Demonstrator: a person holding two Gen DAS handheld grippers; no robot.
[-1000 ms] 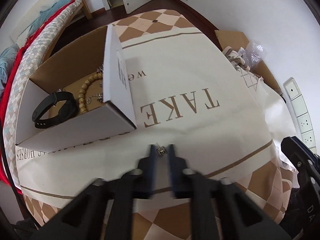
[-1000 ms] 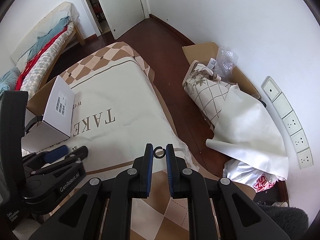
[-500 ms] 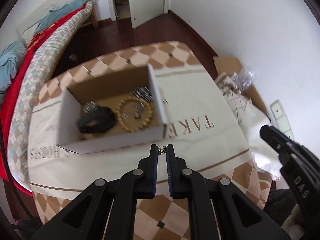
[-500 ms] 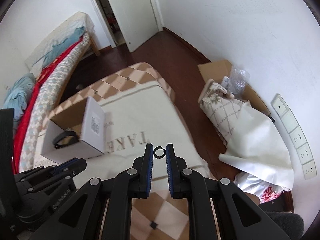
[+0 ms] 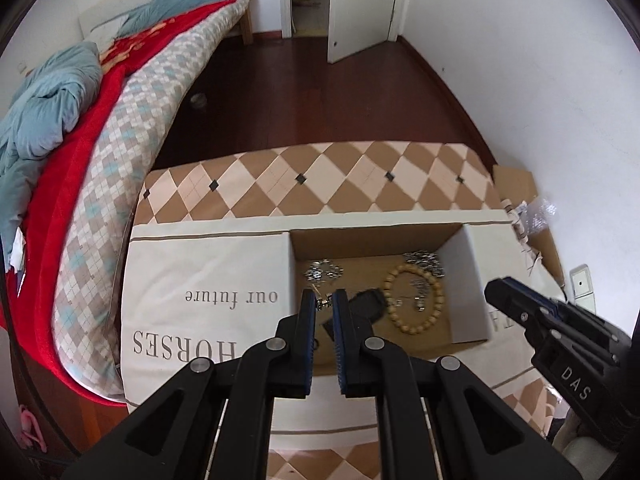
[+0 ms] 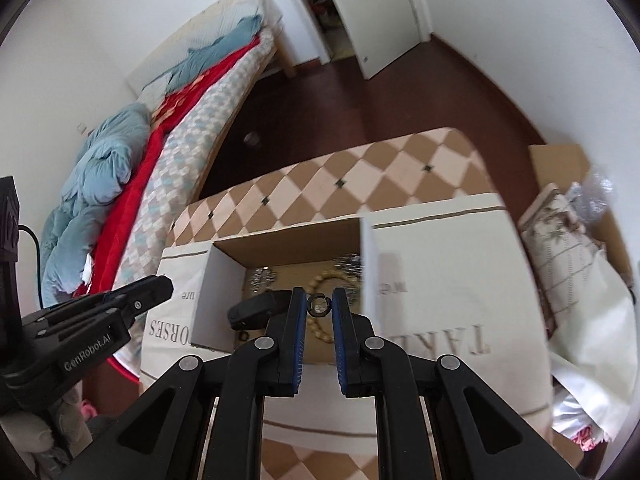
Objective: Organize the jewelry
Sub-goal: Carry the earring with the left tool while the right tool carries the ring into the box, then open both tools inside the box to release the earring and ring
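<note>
Overhead, left gripper [image 5: 324, 303] pinching earring [image 5: 324, 303], right gripper [image 6: 319, 306] pinching ring [image 6: 319, 305], cardboard box [image 5: 470, 280] below.

Box [image 5: 472, 288] open above; bracelet [image 5: 412, 300] and chains [image 5: 324, 271] seemingly crowd its floor

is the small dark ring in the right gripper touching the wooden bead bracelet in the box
Apart. The right wrist view shows the small dark metal ring pinched between the right gripper fingertips above the open cardboard box, with the tan wooden bead bracelet lying on its floor.
</note>
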